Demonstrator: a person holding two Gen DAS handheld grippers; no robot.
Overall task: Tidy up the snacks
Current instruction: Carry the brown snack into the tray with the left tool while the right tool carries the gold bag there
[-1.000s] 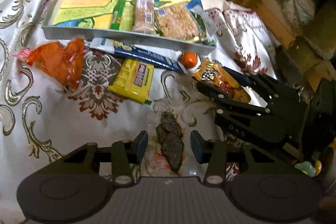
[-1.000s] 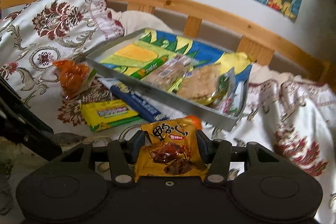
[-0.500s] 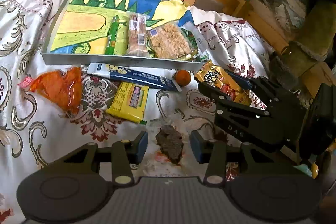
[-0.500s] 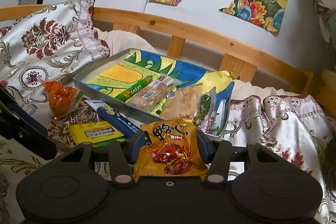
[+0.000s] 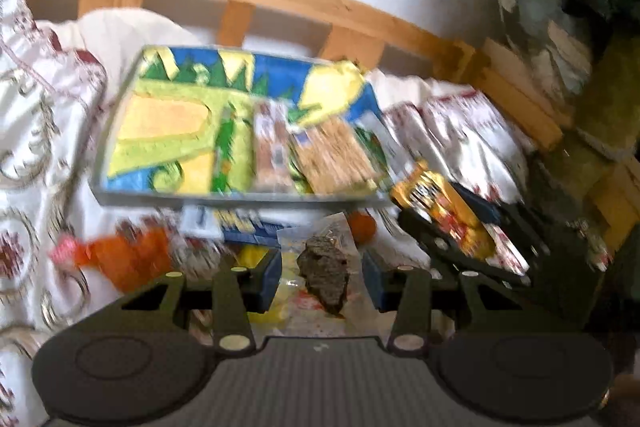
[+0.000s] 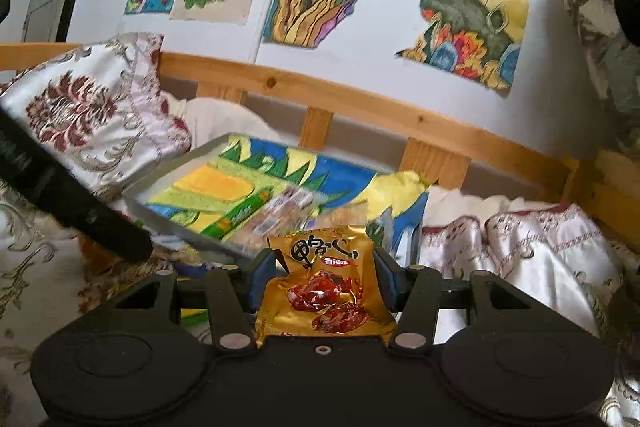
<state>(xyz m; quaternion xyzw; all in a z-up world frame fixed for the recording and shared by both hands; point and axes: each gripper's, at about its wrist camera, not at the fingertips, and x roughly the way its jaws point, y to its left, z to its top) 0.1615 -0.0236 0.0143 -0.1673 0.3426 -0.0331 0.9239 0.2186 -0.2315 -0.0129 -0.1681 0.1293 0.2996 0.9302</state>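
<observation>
Indoors, on a bed covered with a floral quilt, two handheld grippers each carry a snack. Seen from its own camera, the right gripper has its jaws closed on a gold foil packet, pinched across its width, with the printed top standing above the pads. The left gripper has a clear pouch of dark dried snack between its jaws, apparently lifted off the quilt, though blur hides whether the pads actually press it. Behind both sits a shallow grey tray lined with a bright drawing, already holding a green stick pack and two clear cracker packs. More snacks lie loose on the quilt just before the tray. Both packets are likely light, crinkly and slippery; a grip on the sealed edges rather than the soft middle should spare the contents.
</observation>
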